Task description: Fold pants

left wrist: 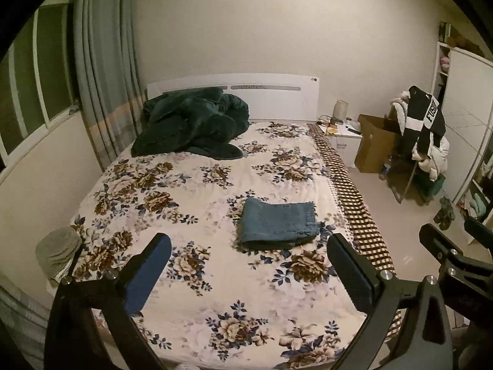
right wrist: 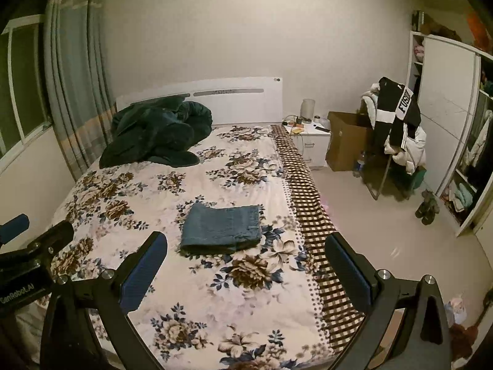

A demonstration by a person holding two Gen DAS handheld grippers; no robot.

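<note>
The blue denim pants [left wrist: 279, 225] lie folded into a compact rectangle on the floral bedspread [left wrist: 191, 191], near the bed's right side. They also show in the right wrist view [right wrist: 223, 229]. My left gripper [left wrist: 248, 248] is open and empty, held above the foot of the bed, short of the pants. My right gripper [right wrist: 246, 246] is open and empty, also back from the pants, which lie ahead and to its left. The right gripper shows at the right edge of the left wrist view [left wrist: 453, 246]; the left one shows at the left edge of the right wrist view [right wrist: 34, 246].
A dark green blanket [left wrist: 191, 123] is heaped at the head of the bed. A checkered sheet edge [left wrist: 351, 194] runs down the bed's right side. A nightstand [left wrist: 342, 137], a cardboard box [left wrist: 374, 145] and a chair piled with clothes [left wrist: 422, 132] stand to the right. A wardrobe [right wrist: 446, 117] is at the far right.
</note>
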